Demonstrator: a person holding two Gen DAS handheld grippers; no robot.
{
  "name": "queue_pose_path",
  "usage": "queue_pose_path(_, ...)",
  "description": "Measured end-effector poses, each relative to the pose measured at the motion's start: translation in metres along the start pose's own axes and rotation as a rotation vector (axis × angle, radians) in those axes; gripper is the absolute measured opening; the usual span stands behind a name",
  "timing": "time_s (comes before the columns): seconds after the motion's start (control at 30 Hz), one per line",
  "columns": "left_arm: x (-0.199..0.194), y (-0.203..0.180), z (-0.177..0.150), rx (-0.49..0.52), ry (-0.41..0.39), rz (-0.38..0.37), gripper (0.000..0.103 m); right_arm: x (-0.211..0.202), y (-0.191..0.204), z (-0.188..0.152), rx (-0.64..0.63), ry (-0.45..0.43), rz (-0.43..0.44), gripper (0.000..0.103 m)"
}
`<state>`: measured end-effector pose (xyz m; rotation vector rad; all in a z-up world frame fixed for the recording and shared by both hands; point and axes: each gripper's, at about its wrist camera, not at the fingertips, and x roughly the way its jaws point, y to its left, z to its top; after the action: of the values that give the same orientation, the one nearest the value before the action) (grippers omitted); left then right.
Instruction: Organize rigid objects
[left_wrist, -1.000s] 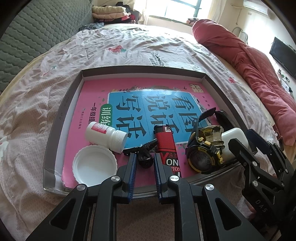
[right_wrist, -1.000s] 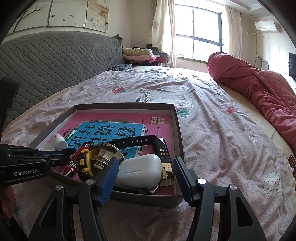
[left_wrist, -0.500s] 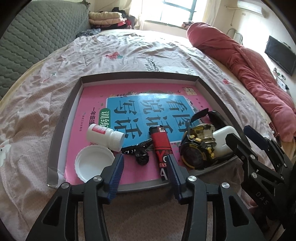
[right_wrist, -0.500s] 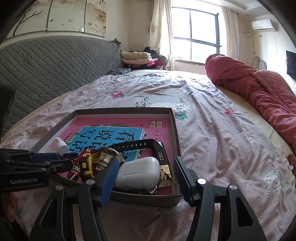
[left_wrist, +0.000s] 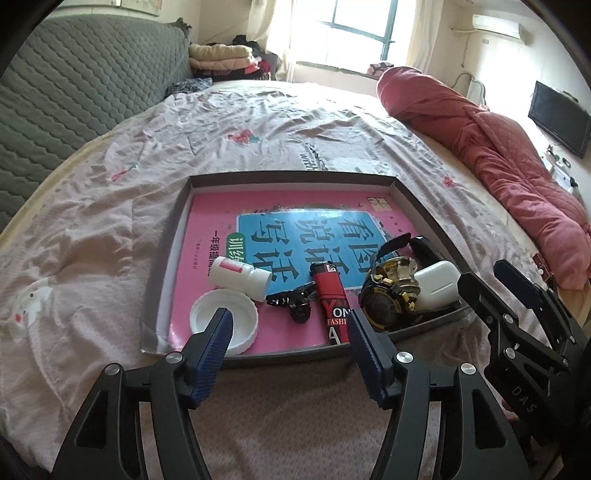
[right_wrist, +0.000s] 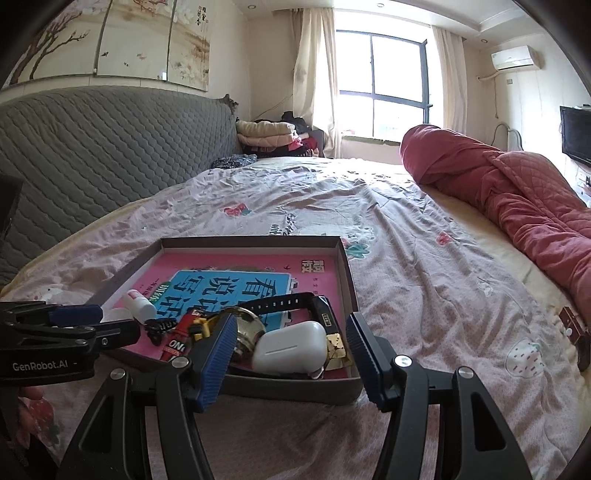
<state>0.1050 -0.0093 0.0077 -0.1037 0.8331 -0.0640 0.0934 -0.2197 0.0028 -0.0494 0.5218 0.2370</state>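
Mostly hard plastics, round white lid (left_wrist: 224, 320), glossy red lighter (left_wrist: 331, 295), possibly brass knob (left_wrist: 399, 266)

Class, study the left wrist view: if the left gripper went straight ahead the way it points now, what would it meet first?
Probably the near wall of the tray, then the black clip; depth is uncertain. The left gripper is opening, nothing between its jaws.

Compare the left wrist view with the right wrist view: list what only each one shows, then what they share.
Only the left wrist view: the whole round white plastic lid lying open side up in the near left corner of the tray, and the opening left tongs head on with nothing between them.

Only the right wrist view: the small gold foil-wrapped cube beside the case, and the blossom wall painting.

Both: the shallow grey cardboard tray, red lighter, white earbud case and rolled red quilt.
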Motion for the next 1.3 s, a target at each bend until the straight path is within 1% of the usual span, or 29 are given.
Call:
queue_pose_path(0.03, -0.002, 0.000, -0.001, 0.001, -0.004, -0.001, 0.067, -0.002, 0.001, 0.000, 0.003, 0.001, 0.000, 0.061)
queue_pose_path(0.1, -0.008, -0.001, -0.002, 0.007, -0.009, 0.003, 0.072, -0.007, 0.003, 0.000, 0.022, 0.007, 0.007, 0.061)
queue_pose_path(0.13, -0.011, -0.001, -0.002, 0.011, -0.014, 0.006, 0.073, -0.010, 0.004, -0.001, 0.026, 0.006, 0.006, 0.061)
queue_pose_path(0.23, -0.023, -0.002, -0.005, 0.015, -0.034, 0.005, 0.074, -0.015, 0.008, -0.001, 0.035, 0.018, 0.006, 0.061)
queue_pose_path(0.33, -0.032, -0.001, -0.006, 0.010, -0.048, 0.001, 0.075, -0.024, 0.012, 0.000, 0.043, 0.010, -0.003, 0.061)
queue_pose_path(0.6, -0.057, 0.004, -0.007, 0.002, -0.087, 0.022, 0.077, -0.044, 0.025, 0.004, 0.027, -0.017, -0.035, 0.061)
queue_pose_path(0.7, -0.064, 0.008, -0.007, -0.006, -0.095, 0.024, 0.077, -0.051, 0.030, 0.006, 0.019, -0.025, -0.036, 0.061)
queue_pose_path(0.8, -0.073, 0.011, -0.009, -0.010, -0.110, 0.044, 0.077, -0.058, 0.035, 0.005, 0.016, -0.024, -0.035, 0.061)
queue_pose_path(0.93, -0.081, 0.010, -0.012, -0.001, -0.109, 0.078, 0.077, -0.065, 0.037, 0.002, 0.024, -0.008, -0.036, 0.061)
queue_pose_path(1.03, -0.088, 0.012, -0.015, -0.004, -0.105, 0.067, 0.077, -0.070, 0.038, -0.001, 0.030, 0.001, -0.035, 0.061)
queue_pose_path(1.13, -0.092, 0.014, -0.020, -0.002, -0.102, 0.077, 0.077, -0.074, 0.039, -0.003, 0.036, 0.010, -0.037, 0.061)
queue_pose_path(1.3, -0.094, 0.015, -0.032, -0.001, -0.075, 0.088, 0.077, -0.082, 0.040, -0.009, 0.054, 0.020, -0.035, 0.061)
